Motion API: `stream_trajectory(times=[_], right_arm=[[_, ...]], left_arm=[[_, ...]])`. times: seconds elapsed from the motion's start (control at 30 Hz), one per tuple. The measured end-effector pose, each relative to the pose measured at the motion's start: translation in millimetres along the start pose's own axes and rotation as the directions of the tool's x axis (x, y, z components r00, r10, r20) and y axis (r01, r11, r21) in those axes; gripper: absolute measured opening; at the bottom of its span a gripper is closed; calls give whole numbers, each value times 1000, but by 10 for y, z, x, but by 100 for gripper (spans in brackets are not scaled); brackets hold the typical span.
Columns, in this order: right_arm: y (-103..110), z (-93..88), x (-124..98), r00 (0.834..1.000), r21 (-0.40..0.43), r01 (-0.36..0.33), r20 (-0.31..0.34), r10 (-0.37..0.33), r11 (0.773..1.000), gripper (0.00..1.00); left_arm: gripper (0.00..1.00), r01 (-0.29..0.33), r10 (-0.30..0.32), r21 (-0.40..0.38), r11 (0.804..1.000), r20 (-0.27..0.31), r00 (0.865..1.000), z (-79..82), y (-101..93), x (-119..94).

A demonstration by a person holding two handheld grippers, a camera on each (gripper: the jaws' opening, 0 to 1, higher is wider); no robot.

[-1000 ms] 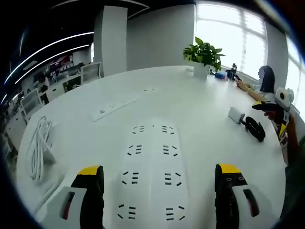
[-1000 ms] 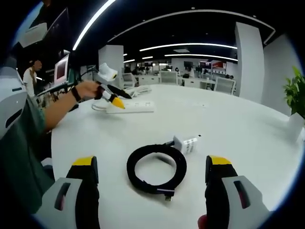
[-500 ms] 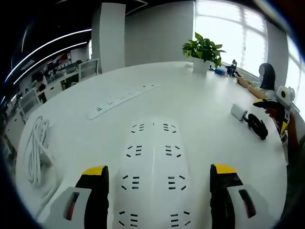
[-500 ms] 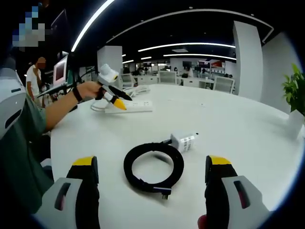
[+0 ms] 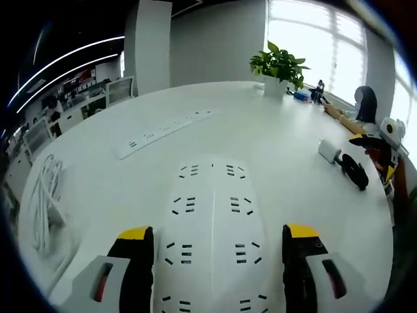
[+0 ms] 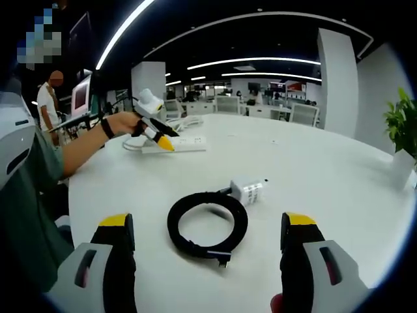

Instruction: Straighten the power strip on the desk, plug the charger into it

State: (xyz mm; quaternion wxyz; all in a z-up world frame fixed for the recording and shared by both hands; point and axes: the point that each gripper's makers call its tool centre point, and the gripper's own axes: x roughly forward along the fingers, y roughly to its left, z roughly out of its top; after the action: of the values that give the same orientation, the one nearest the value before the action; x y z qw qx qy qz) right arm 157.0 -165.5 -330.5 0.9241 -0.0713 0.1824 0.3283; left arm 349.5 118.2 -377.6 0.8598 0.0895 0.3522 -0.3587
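Observation:
A wide white power strip [image 5: 212, 222] lies lengthwise between the jaws of my left gripper [image 5: 218, 233]. The jaws meet its two long sides, shut on it. Far right on the table sit the white charger [image 5: 328, 150] and its coiled black cable [image 5: 354, 171], with the right gripper [image 5: 381, 147] behind them. In the right gripper view the charger [image 6: 247, 190] and the cable coil [image 6: 207, 225] lie just ahead of my right gripper [image 6: 208, 221], which is open and holds nothing. Further back the left gripper [image 6: 156, 138] sits on the power strip [image 6: 176, 144].
A second, long narrow power strip [image 5: 166, 127] lies further back on the round white table [image 5: 273, 137]. A bundle of white cable [image 5: 45, 202] sits at the left edge. A potted plant [image 5: 279, 65] stands at the far side. The person's arm [image 6: 78, 147] reaches in from the left.
My left gripper's jaws have narrowed onto the sides of the power strip and the camera has come a little closer to it. The right gripper view has barely shifted.

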Motion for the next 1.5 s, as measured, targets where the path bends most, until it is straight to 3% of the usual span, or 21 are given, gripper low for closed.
stream_trajectory(times=[0.5, 0.67, 1.5], right_arm=[[-35, -29, -26, 1000, 5, 9, -4, -9, 1000, 93], [-27, -29, -21, 1000, 4, 9, -4, -9, 1000, 93], [-30, -57, -41, 1000, 8, 17, -10, -17, 1000, 92]], left_arm=[[77, -19, 19, 16, 1000, -16, 1000, -36, 25, 65], [76, -1, 1, 60, 998, 4, 1000, -27, -6, 67], [74, 23, -24, 61, 998, 13, 1000, -12, -3, 76]])
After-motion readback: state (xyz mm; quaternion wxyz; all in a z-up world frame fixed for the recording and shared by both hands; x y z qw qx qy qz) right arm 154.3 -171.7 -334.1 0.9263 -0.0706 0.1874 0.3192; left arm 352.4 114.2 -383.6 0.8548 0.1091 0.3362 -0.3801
